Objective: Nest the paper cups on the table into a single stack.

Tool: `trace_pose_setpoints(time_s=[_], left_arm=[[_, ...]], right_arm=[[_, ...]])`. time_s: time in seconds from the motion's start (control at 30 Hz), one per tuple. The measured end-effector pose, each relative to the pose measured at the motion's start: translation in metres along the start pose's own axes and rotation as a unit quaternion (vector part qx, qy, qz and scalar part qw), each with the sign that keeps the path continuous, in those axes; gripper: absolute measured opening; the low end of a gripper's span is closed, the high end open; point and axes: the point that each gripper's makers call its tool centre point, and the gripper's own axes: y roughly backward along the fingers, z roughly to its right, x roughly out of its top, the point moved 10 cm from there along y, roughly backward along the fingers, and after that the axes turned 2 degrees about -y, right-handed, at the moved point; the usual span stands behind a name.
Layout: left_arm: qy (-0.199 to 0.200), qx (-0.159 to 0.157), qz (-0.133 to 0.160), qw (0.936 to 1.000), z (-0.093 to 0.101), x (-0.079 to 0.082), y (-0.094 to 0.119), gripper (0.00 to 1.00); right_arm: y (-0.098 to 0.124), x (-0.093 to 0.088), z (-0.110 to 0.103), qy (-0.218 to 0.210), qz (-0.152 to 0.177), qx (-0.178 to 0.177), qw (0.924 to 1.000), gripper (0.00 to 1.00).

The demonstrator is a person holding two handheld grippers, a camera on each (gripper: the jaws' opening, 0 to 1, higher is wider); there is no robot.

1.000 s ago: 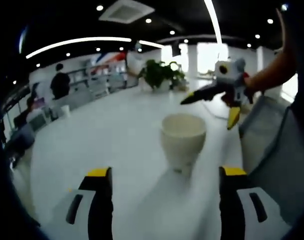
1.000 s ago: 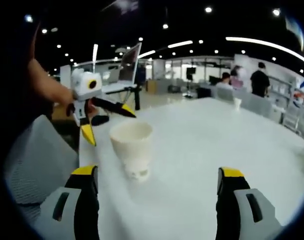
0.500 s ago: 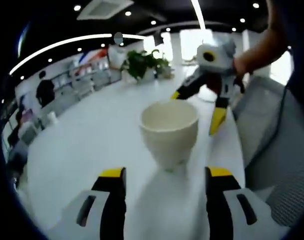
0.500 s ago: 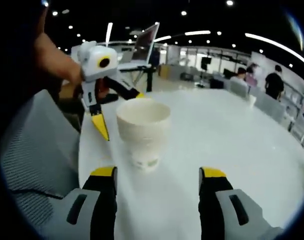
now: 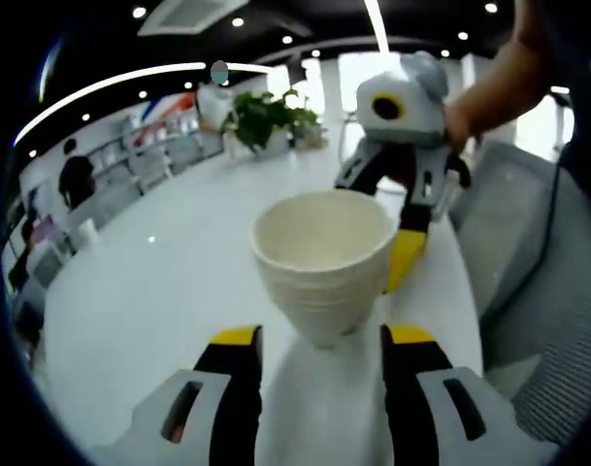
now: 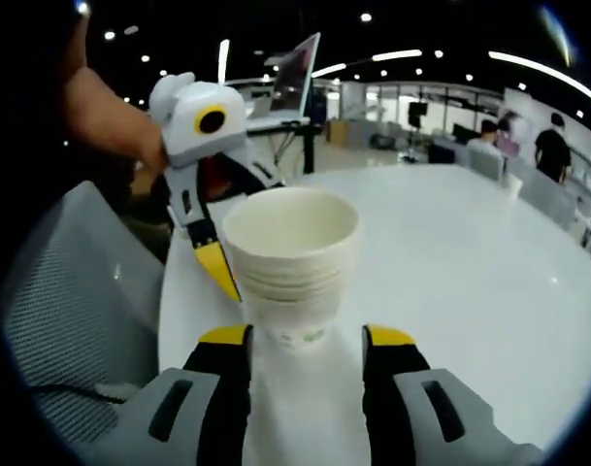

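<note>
A stack of cream paper cups (image 5: 322,262) stands upright on the white table (image 5: 149,291), near its edge. My left gripper (image 5: 322,337) is open, its yellow-tipped jaws low on either side of the stack's base with a small gap. From the other side my right gripper (image 6: 307,336) is open too, its jaws close around the same stack (image 6: 292,257). In each view the opposite gripper faces me from behind the stack, held by a hand; one of its yellow fingertips (image 5: 403,260) (image 6: 218,269) points down beside the cups.
A grey mesh chair (image 5: 528,291) (image 6: 72,291) stands at the table's edge beside the stack. A small white cup (image 5: 85,233) sits far off on the table. A potted plant (image 5: 261,116), a laptop (image 6: 295,73) and people are in the background.
Both grippers have come in towards the cup stack from opposite sides, and their jaws have narrowed around its base. The stack has stayed upright in place.
</note>
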Motion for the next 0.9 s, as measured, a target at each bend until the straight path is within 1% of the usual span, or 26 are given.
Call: trace_pose_setpoints(time_s=[0.13,0.3,0.4,0.5,0.57,0.63,0.7,0.9], left_arm=[[0.008,0.002,-0.002,1.0000,-0.0002,0.0002,-0.0025,0.46],[0.015,-0.001,-0.003,0.9999,0.0014,-0.0009,-0.0047,0.45],[0.014,-0.002,-0.006,0.9999,0.0020,-0.0019,-0.0054,0.44],[0.014,-0.007,-0.005,0.9999,0.0024,-0.0015,-0.0056,0.40],[0.013,-0.013,-0.006,0.9998,0.0033,-0.0013,-0.0056,0.34],[0.018,-0.014,-0.010,0.9997,0.0030,-0.0008,-0.0054,0.34],[0.032,-0.018,-0.013,0.9992,0.0014,-0.0002,-0.0056,0.33],[0.035,-0.028,-0.016,0.9989,0.0004,0.0024,-0.0052,0.33]], right_arm=[[-0.0034,0.0016,-0.0016,-0.006,0.004,0.004,1.0000,0.42],[-0.0074,-0.0009,-0.0037,-0.011,-0.006,0.008,0.9999,0.41],[-0.0076,0.0005,-0.0050,-0.014,-0.003,0.008,0.9999,0.40],[-0.0091,0.0016,-0.0060,-0.012,-0.003,0.009,0.9999,0.37],[-0.0098,0.0032,-0.0067,-0.011,-0.002,0.010,0.9999,0.32],[-0.0107,0.0038,-0.0078,-0.022,0.000,0.011,0.9997,0.31],[-0.0099,0.0037,-0.0073,-0.028,0.000,0.013,0.9995,0.31],[-0.0076,0.0040,-0.0059,-0.034,0.001,0.017,0.9993,0.30]])
